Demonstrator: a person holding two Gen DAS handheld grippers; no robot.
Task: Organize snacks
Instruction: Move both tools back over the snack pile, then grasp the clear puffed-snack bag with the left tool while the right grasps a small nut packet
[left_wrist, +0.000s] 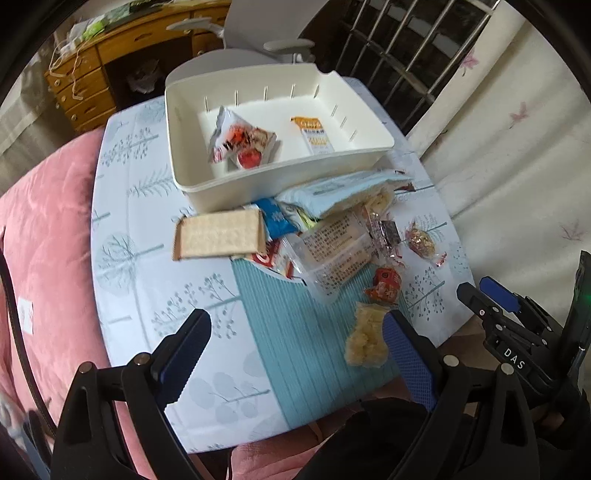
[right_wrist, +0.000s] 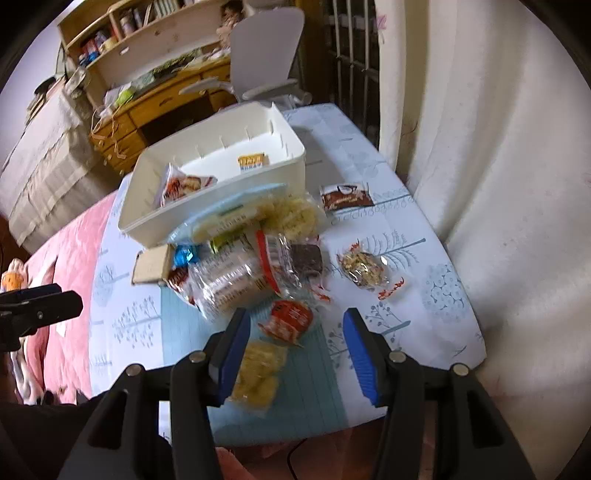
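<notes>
Left wrist view, left gripper (left_wrist: 295, 339): jaws spread wide and empty, above the striped teal mat (left_wrist: 280, 332).
Left wrist view, bin (left_wrist: 192, 177): white, open-topped, at the table's far side; a red-and-white packet (left_wrist: 242, 142) and an orange sachet (left_wrist: 314, 134) lie inside.
Left wrist view, loose pile: cracker packet (left_wrist: 218, 236), clear wrapped stack (left_wrist: 332, 254) and others lie just in front of the bin.
Right wrist view, right gripper (right_wrist: 295, 347): jaws apart, nothing between the pads; it hangs over the small red packet (right_wrist: 290, 319).
Right wrist view, puffed-rice pack (right_wrist: 258, 376): beside the left finger, on the mat.
Right wrist view, outliers: nut cluster sweet (right_wrist: 364, 273) and brown sachet (right_wrist: 345, 197), apart from the pile.
Handling, judged: red packet is light, with soft, slippery film; pinch across its body, gently, since the contents may crush.
</notes>
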